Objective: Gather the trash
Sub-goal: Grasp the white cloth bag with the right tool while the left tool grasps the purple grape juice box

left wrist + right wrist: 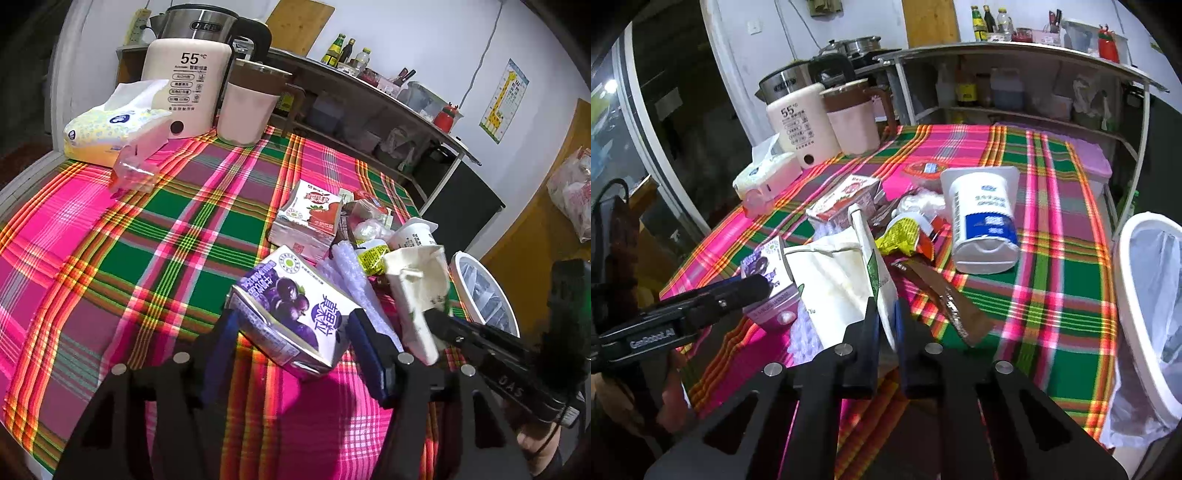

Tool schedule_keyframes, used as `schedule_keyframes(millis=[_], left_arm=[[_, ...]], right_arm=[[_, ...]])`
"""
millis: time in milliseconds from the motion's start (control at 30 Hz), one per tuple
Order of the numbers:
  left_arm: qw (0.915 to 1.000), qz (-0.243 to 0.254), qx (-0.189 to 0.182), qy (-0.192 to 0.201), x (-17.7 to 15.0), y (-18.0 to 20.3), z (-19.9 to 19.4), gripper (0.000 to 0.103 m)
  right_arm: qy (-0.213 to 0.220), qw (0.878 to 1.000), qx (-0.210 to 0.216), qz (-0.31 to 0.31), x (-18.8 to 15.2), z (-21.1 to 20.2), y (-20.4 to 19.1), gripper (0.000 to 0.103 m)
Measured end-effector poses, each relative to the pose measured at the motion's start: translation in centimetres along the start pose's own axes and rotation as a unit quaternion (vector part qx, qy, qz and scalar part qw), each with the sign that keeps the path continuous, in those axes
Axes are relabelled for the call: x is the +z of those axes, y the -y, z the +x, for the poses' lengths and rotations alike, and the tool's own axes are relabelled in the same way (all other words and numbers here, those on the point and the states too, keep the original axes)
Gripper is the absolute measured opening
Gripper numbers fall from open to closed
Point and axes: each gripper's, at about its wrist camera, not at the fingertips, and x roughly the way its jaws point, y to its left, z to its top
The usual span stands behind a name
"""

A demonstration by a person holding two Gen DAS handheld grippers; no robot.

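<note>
— What writing can be read, going from the left?

— The cream thermos-style kettle [184, 85] behind the yellow-flowered tissue pack [107, 129] reads "55°C". The purple grape-printed drink carton [291, 310] has large Chinese characters on its white end. "DAS" is on the body of the right gripper [436, 321] in the left view, "GenRobot.AI" on the left gripper's in the right view.

— And the grippers?

— The left gripper [291, 332] is clamped across the purple carton, blue pads on both sides, the carton tilted above the pink-and-green plaid tablecloth [147, 229]. The right gripper [886, 314] is pinched nearly closed on the edge of a crumpled, torn-open cream carton with a green leaf mark [842, 284].

— The other trash?

— Heaped just beyond: a red strawberry-printed carton [846, 199], a yellow crumpled wrapper [899, 236], a white-and-blue yoghurt tub lying on its side [982, 221], a brown foil-lined wrapper [945, 299].

— Room to move?

— The cloth left of the heap is bare — the white bin with a clear liner [1145, 295] stands at the table's right edge.
</note>
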Motion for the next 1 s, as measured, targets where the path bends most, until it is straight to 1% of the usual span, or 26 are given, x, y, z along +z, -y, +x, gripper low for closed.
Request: schedule_keyframes(millis=[300,467,633,800,1000], left_arm=[[0.9996,-0.019,0.019,-0.005,1.1,1.3,1.5,0.068],[0.9993,-0.004,0.036,-0.007,1.3,2.3,2.4,0.069],[0.9985,0.022,0.050,-0.006,0.9,2.9,2.0,0.069],[0.9976,0.039,0.056,0.002,0.4,2.9,1.3,0.068],[0.9975,0.045,0.054,0.002,0.4,2.4,0.7,0.066]], right_arm=[[0.020,0.999,-0.006,0.030,-0.5,-2.5,1.6,0.008],[0.028,0.999,-0.008,0.042,-0.5,-3.4,2.5,0.008],[0.031,0.998,-0.010,0.046,-0.7,-3.8,2.9,0.008],[0.034,0.998,-0.012,0.048,-1.1,-4.3,3.1,0.008],[0.036,0.998,-0.019,0.054,-1.7,-5.1,3.4,0.008]])
